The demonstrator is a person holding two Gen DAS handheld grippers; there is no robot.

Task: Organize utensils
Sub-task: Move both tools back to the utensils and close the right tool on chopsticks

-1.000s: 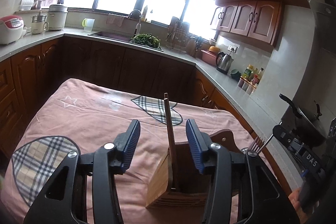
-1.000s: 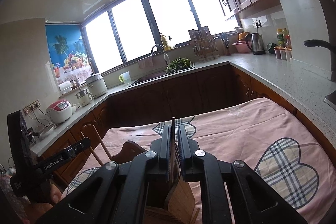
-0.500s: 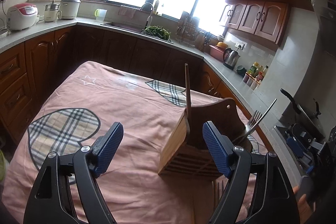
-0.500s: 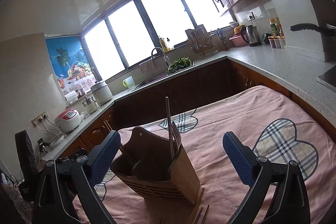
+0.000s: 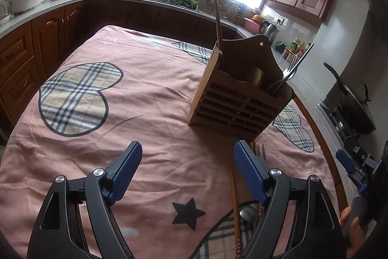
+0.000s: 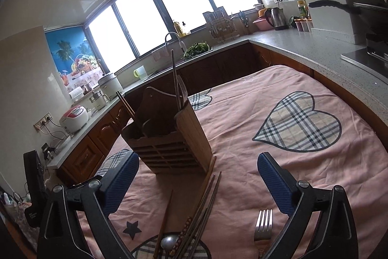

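A: Looking along the left hand-held gripper [image 5: 186,176], I see its blue pads [image 5: 249,174] standing well apart with only pink cloth between them.

B: Same for the right hand-held gripper [image 6: 197,182]: jaws spread wide, gripping nothing.

A: Where is the wooden utensil holder [image 5: 238,94]?

B: It stands upright on the surface [image 5: 150,94], which is covered by the pink cloth with plaid hearts, ahead of both grippers and clear of the pads.

A: What sits in it?

B: A long wooden chopstick [image 5: 217,21] rises from its left compartment, and a metal fork [image 5: 294,67] leans out of its right end. From the right wrist view a second stick [image 6: 126,103] slants out on the far side.

A: And the loose utensils?

B: They lie on the cloth in front of the holder. A bundle of chopsticks [image 6: 202,205] runs from the holder's near corner toward the right gripper, with a spoon [image 6: 168,240] among their near ends. Another fork [image 6: 263,226] lies flat just inside the right pad, tines pointing toward the holder.

A: Anything else?

B: A hand [image 5: 352,227] shows at the right edge of the left view.
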